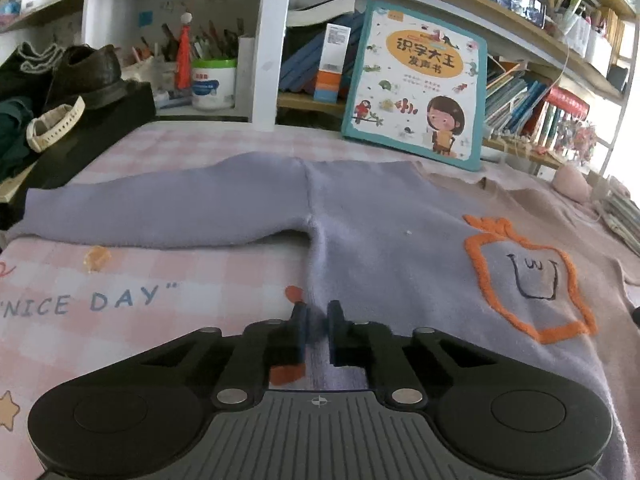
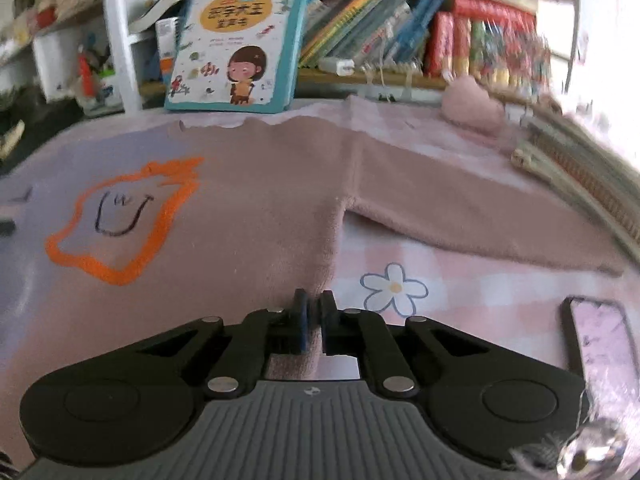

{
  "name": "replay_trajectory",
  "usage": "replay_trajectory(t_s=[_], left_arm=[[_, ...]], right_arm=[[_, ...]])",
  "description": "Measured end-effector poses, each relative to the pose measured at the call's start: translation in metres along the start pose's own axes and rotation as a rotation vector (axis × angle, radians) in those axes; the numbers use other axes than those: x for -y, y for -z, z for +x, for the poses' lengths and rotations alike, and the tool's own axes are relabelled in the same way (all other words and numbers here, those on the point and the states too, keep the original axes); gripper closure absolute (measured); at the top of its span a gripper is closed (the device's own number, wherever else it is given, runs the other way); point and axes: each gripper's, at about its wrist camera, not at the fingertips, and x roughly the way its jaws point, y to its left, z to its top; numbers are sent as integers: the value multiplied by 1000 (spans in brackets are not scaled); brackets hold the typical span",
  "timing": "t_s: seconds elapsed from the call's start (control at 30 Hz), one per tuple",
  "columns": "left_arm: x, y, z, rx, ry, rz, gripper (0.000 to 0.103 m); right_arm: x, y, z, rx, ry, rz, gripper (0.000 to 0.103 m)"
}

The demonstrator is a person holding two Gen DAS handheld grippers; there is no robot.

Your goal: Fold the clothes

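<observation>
A sweater [image 1: 380, 240] lies flat on a pink checked cloth [image 1: 160, 280], its body lilac on the left and dusty pink on the right [image 2: 260, 200]. An orange outlined patch [image 1: 528, 280] with a drawn face sits mid-chest. The lilac sleeve [image 1: 160, 208] stretches out left and the pink sleeve [image 2: 460, 208] out right. My left gripper [image 1: 318, 312] is shut on the sweater's left side edge near the hem, with lilac fabric pinched between its pads. My right gripper [image 2: 315, 300] is shut on the right side edge, pink fabric between its pads.
A picture book [image 1: 416, 84] leans on the bookshelf behind the sweater. A black box with a shoe [image 1: 88, 72] and a cream watch band [image 1: 56, 124] stands far left. A phone [image 2: 600, 344] lies near right, with stacked books [image 2: 580, 176] and a pink plush [image 2: 472, 108] beyond.
</observation>
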Motion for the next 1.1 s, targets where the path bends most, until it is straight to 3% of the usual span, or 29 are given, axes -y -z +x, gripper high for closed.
replay_trajectory(t_s=[0.1,0.17,0.27,0.3,0.5,0.77,0.9,1.1], left_arm=[[2,3,-3,8,2,8,99],[2,5,-5,12,2,13,99],[1,8,-8,15,7,6,99],[0,9,-9,15,9,1,99],[0,7,-8,15,2,-6,99],[-1,-8,12,10,-3,11,99],[0,-1,2,3,-7,35,99],[1,6,-10,-5,-1,41,99]], right_arm=[[9,-5,4,18,-13,60,73],[14,-8,13,18,-11,94,73],[19,-14,24,34,-5,141,80],[19,-16,28,33,-10,136,93],[7,-34,47,37,25,36,96],[5,-57,75,37,53,24,96],[-1,-38,50,17,40,-24,97],[3,-18,31,38,30,14,95]])
